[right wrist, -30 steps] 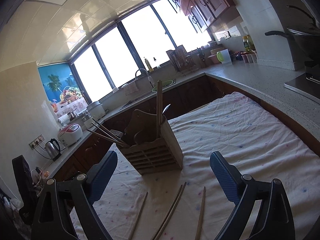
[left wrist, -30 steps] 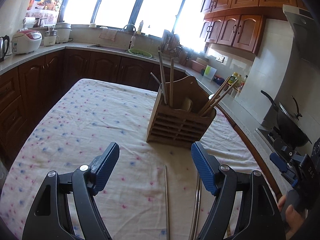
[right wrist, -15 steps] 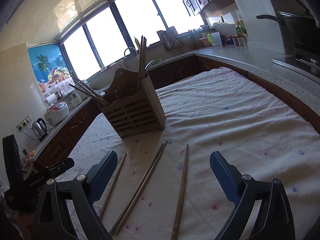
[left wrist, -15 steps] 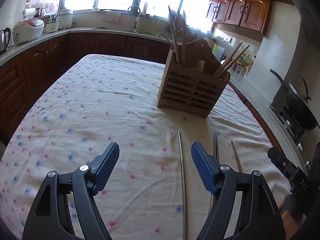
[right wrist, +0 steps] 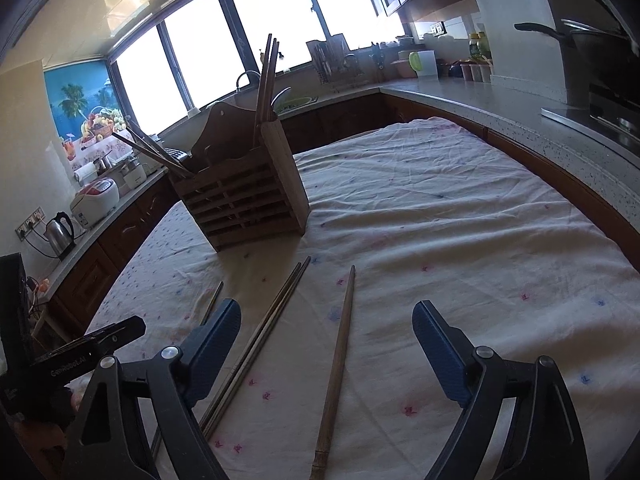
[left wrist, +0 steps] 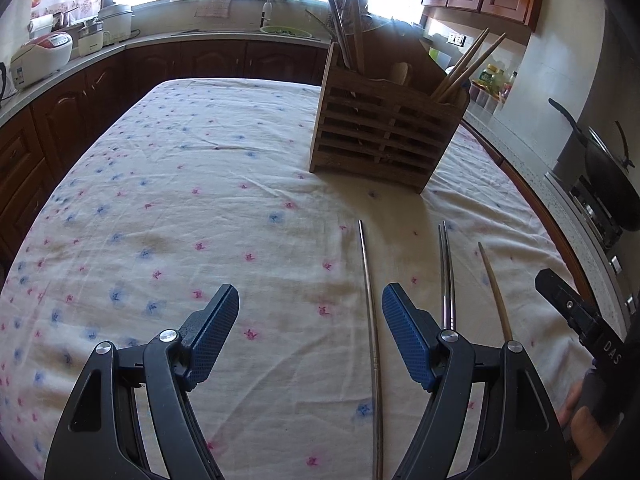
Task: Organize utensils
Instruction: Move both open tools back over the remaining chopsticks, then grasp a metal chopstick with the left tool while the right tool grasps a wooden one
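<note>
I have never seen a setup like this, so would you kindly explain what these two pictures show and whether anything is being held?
There is no robot here: a person carries a hand-held gripper in each hand, and each gripper has a wide-angle camera looking forward along its two blue-padded fingers. One picture comes from the left gripper, the other from the right gripper. Both look over a table covered by a flowered cloth in a kitchen. On it stands a wooden utensil holder with chopsticks already inside. In front of it lie loose chopsticks: a single metal chopstick, a metal pair and a wooden chopstick. Nothing is held: both sets of jaws stand open; the right ones have just been closing slightly, over the wooden chopstick.
</note>
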`<state>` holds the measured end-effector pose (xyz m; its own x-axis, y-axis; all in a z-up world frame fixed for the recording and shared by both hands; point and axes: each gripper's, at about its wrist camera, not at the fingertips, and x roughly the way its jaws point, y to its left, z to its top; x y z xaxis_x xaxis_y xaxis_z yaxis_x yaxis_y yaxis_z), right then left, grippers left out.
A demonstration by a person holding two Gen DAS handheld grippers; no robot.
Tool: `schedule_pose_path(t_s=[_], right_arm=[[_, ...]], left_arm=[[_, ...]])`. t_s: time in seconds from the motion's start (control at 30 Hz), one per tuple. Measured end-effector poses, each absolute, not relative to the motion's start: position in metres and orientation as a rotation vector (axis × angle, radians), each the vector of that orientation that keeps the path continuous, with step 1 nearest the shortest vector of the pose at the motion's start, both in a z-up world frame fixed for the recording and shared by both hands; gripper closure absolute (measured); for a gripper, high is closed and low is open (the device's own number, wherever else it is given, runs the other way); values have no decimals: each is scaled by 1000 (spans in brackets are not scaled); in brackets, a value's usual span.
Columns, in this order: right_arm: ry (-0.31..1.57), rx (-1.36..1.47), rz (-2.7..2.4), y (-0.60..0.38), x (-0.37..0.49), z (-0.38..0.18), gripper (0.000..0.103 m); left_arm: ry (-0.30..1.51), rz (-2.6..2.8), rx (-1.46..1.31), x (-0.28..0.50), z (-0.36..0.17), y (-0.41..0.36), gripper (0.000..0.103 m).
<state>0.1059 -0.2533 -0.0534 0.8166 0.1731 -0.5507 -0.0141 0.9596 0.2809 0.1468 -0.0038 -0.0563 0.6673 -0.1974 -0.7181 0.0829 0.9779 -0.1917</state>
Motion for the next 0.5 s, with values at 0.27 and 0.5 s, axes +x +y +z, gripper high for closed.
schedule_pose_path(t_s=[0.27,0.5], right_arm=[[710,222,90,-251,136,-59,41],[812,164,82,-247,170,-73,58]], left_arm=[[896,-216,-90,177,-60,-26,34],[972,-265,-48,207,-76,-47,56]])
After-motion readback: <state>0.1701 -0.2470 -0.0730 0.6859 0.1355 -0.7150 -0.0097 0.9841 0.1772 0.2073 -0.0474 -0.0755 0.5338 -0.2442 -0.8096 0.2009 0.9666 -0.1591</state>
